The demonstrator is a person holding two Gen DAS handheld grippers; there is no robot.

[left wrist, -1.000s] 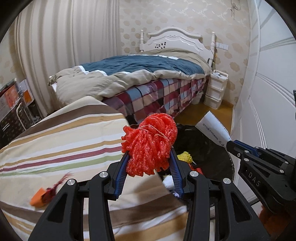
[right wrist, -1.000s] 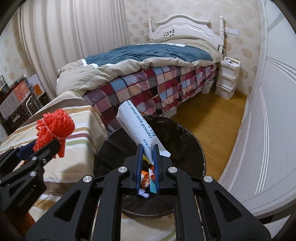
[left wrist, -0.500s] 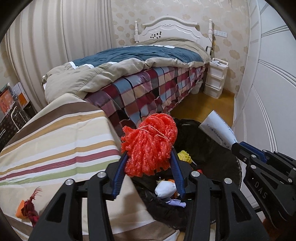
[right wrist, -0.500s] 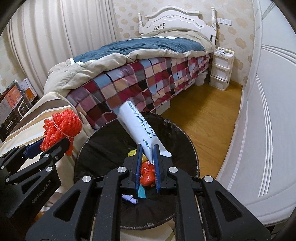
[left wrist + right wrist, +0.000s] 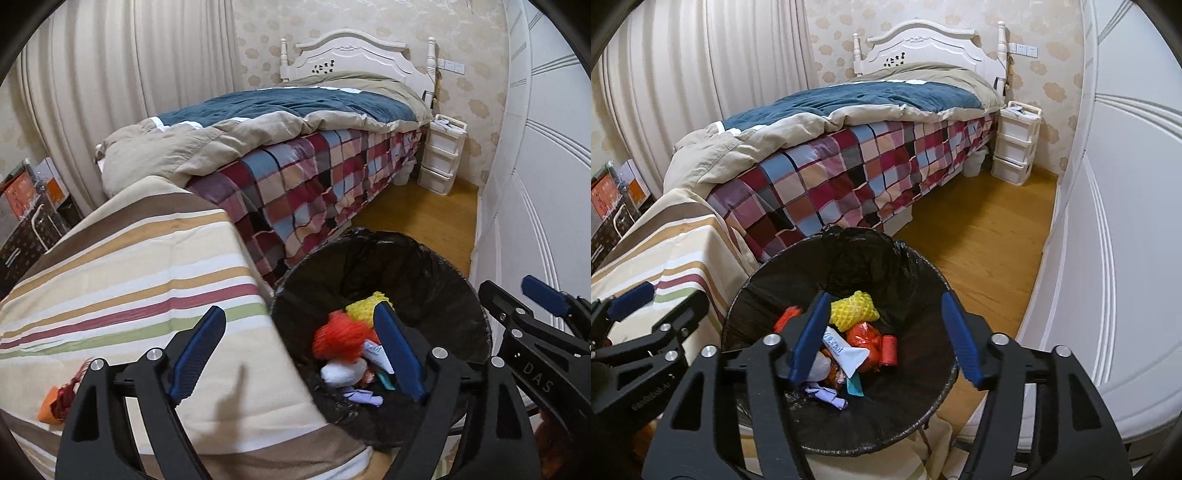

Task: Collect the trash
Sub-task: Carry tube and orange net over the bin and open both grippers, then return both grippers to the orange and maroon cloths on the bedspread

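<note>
Left gripper (image 5: 299, 349): black frame, blue pads; points forward and down; jaws opening, wide apart, nothing between the pads. Seen from the right wrist view at lower left (image 5: 661, 299), one blue pad uppermost.

Right gripper (image 5: 882, 336): black frame, blue pads; points forward and down; jaws opening, wide apart, nothing gripped. Seen from the left wrist view at the right edge (image 5: 517, 299), just beside the left gripper, the two apart.

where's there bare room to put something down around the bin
Free: the striped cloth between the bed and the bin, except a red-orange scrap near its front edge; also the wood floor beside the bed. Crowded: the bin's bottom.
</note>
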